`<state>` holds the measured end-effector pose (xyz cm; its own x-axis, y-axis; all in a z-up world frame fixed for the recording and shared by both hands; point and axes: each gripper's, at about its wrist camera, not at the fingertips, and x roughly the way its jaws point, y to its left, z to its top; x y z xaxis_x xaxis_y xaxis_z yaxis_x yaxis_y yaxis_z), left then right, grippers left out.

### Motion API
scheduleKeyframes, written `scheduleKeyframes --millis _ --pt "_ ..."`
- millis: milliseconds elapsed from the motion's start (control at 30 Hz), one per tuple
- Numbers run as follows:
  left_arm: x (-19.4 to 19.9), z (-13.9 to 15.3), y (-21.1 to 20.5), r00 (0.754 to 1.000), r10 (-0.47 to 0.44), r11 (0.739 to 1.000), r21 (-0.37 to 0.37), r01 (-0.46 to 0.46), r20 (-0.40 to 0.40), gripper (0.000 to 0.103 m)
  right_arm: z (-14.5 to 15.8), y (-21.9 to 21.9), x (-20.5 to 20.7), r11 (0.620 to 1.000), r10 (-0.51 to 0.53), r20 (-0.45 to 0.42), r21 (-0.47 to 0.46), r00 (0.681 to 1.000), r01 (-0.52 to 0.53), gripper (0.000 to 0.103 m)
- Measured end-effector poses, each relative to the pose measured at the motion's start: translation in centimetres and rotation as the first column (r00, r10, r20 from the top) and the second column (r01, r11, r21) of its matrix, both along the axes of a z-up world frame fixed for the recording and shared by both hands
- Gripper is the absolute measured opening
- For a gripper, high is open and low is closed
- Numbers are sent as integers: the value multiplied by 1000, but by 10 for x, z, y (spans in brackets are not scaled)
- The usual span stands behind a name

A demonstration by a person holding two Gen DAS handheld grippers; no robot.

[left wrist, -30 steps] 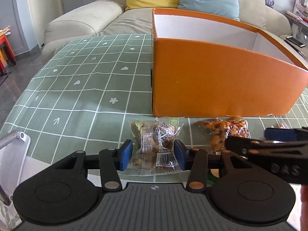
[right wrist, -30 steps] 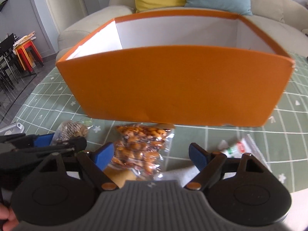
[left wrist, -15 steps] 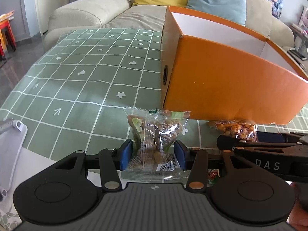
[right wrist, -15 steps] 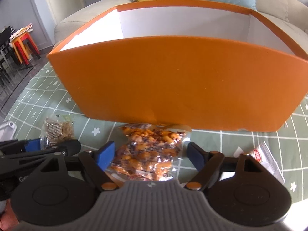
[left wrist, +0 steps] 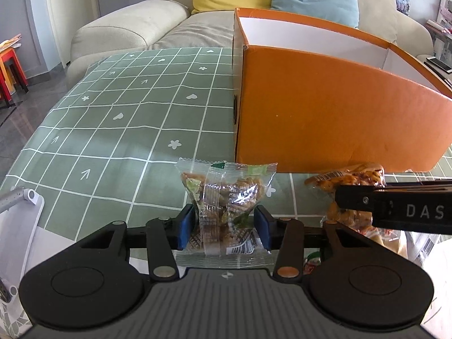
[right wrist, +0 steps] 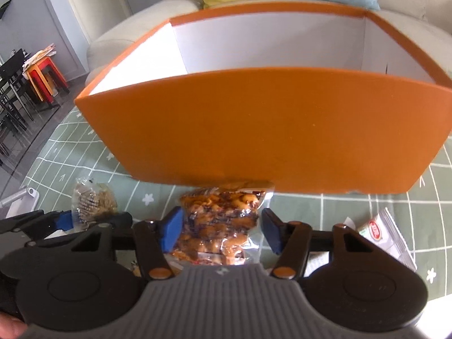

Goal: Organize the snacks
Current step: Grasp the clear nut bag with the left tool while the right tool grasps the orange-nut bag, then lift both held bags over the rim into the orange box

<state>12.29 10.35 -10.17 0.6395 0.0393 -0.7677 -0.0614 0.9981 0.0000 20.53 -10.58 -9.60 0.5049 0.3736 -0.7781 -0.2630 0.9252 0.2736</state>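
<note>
My left gripper (left wrist: 224, 227) is shut on a clear packet of brown snacks (left wrist: 226, 195) and holds it upright above the green checked tablecloth (left wrist: 118, 130), left of the open orange box (left wrist: 333, 118). My right gripper (right wrist: 221, 230) is shut on a clear packet of orange-brown snacks (right wrist: 223, 220) and holds it lifted in front of the box's near wall (right wrist: 268, 130). The box's white inside shows no snacks. The left packet also shows in the right wrist view (right wrist: 91, 200), and the right packet in the left wrist view (left wrist: 353, 180).
A white-and-red packet (right wrist: 381, 231) lies on the cloth at the right. A white stand (left wrist: 19, 206) is at the table's left edge. A beige sofa (left wrist: 127, 31) with yellow and blue cushions stands behind the table.
Both grippers have risen and tilted their packets up off the cloth. The right gripper has closed in on its packet and moved nearer the box.
</note>
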Motion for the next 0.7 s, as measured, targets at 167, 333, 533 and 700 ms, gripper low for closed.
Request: scheduleKeyframes --millis 167,333,533,700 --pt "-2 2 -2 1000 -7 1000 -17 7 -2 47 1 -1 -5 1000 16 19 -1 1000 -16 57" --pt "-3 3 -4 1000 -15 998 -63 14 -9 46 3 -13 -7 1000 -2 19 5 1000 2 57" --pt "-5 9 -13 1000 -26 998 -64 25 -15 46 10 -26 -9 999 -18 22 34 1000 18 57" --pt "-10 20 -22 1000 -20 999 -40 19 -20 46 23 -36 -18 999 -18 41 43 999 16 57"
